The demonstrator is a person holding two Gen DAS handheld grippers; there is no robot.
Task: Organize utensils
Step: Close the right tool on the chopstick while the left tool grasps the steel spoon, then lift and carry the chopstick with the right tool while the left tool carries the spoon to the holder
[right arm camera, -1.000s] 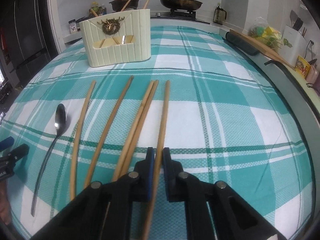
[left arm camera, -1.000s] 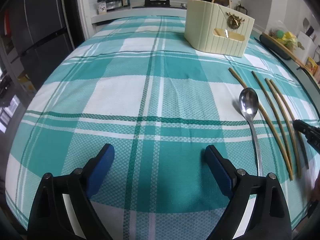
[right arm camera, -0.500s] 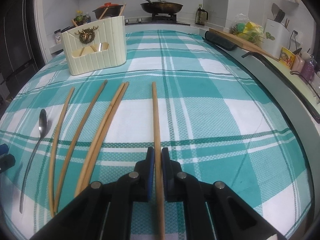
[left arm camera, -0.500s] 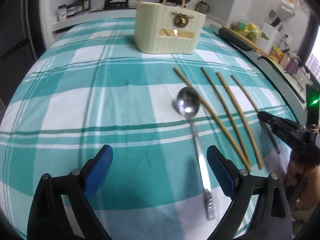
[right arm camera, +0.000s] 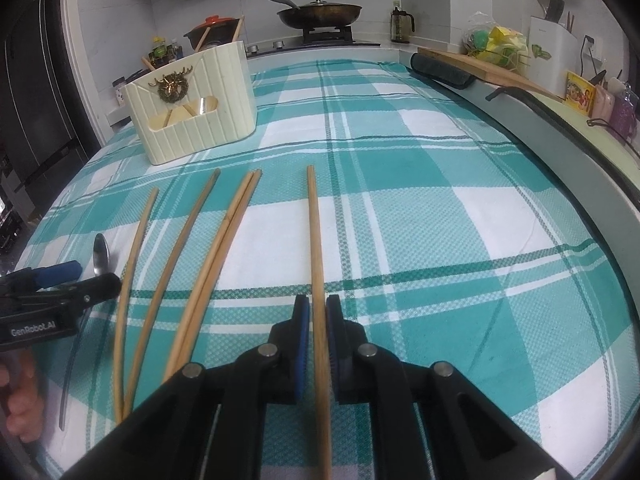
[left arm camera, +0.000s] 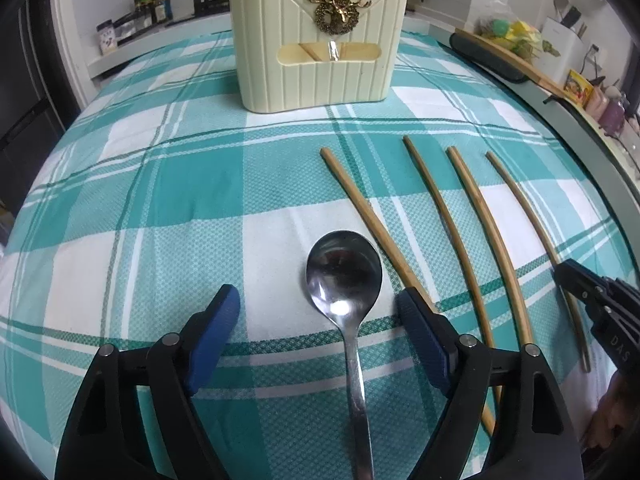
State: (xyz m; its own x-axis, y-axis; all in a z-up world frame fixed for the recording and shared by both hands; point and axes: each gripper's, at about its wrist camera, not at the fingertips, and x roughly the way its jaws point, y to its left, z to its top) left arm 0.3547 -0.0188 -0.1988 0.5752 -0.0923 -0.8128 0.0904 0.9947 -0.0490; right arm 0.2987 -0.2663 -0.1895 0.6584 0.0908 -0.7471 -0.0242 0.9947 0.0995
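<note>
My left gripper [left arm camera: 318, 308] is open, its fingers either side of a steel spoon [left arm camera: 344, 280] that lies on the checked cloth, handle toward me. My right gripper [right arm camera: 316, 316] is shut on one wooden chopstick [right arm camera: 314, 232], held apart from the others. Several more chopsticks [right arm camera: 208, 248] lie side by side on the cloth between spoon and held stick. The cream utensil holder [left arm camera: 318, 40] with a deer emblem stands at the far side, also in the right wrist view [right arm camera: 192, 108]; it holds some utensils.
The table has a teal and white checked cloth [left arm camera: 160, 184]. Behind it is a stove with a pan [right arm camera: 318, 14] and a pot [right arm camera: 210, 30]. A cutting board and a dark roll [right arm camera: 444, 68] lie on the counter at right.
My left gripper has moved right and forward until its open fingers straddle the spoon. My right gripper has drawn its chopstick to the right, away from the others.
</note>
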